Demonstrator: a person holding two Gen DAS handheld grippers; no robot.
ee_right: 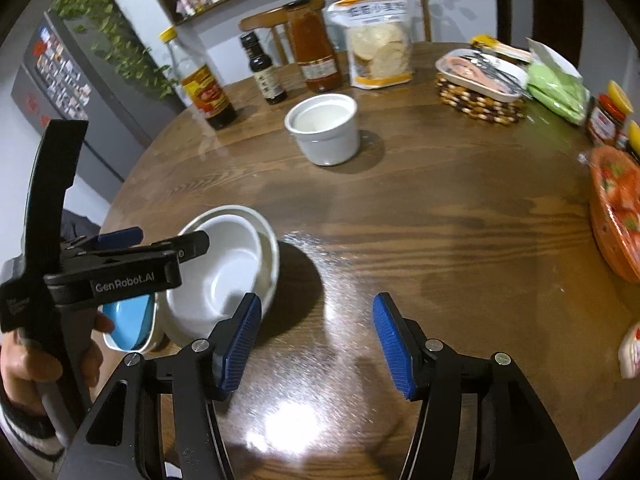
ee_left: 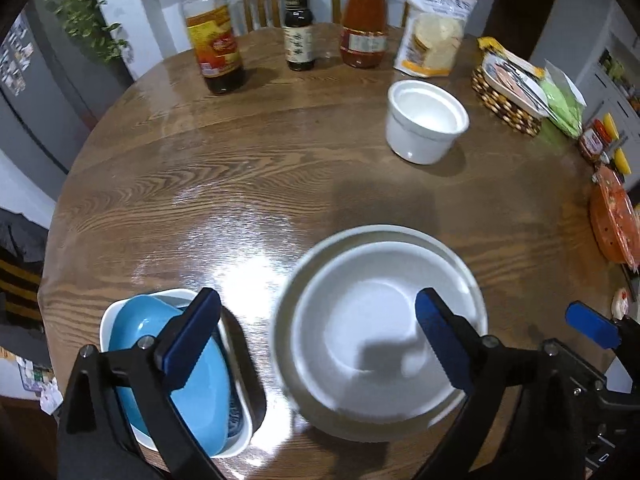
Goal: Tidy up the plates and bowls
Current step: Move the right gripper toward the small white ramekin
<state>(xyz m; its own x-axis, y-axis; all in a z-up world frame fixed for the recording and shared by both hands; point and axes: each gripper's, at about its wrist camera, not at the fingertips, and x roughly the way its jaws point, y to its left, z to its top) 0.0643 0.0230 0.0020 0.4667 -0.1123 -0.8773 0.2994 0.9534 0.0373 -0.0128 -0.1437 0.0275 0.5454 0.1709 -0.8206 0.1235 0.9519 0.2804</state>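
Note:
Two white bowls (ee_left: pixel 372 320), one nested in the other, sit on the round wooden table (ee_left: pixel 240 184) near its front edge. To their left, a blue dish (ee_left: pixel 180 368) lies inside a white rectangular dish (ee_left: pixel 120 312). My left gripper (ee_left: pixel 316 340) hovers open and wide, one finger over the blue dish and the other over the nested bowls' hollow, pressing on nothing. In the right wrist view my right gripper (ee_right: pixel 316 344) stands open over bare table, just right of the nested bowls (ee_right: pixel 224 272). A deep white bowl (ee_left: pixel 424 120) stands alone farther back.
Along the back stand an oil bottle (ee_left: pixel 212 40), a dark sauce bottle (ee_left: pixel 298 36), a red sauce jar (ee_left: pixel 364 20) and a cracker bag (ee_left: pixel 436 28). A woven basket (ee_left: pixel 508 96) and an orange wrapped dish (ee_left: pixel 612 220) line the right edge. A hand (ee_right: pixel 24 360) grips the left tool.

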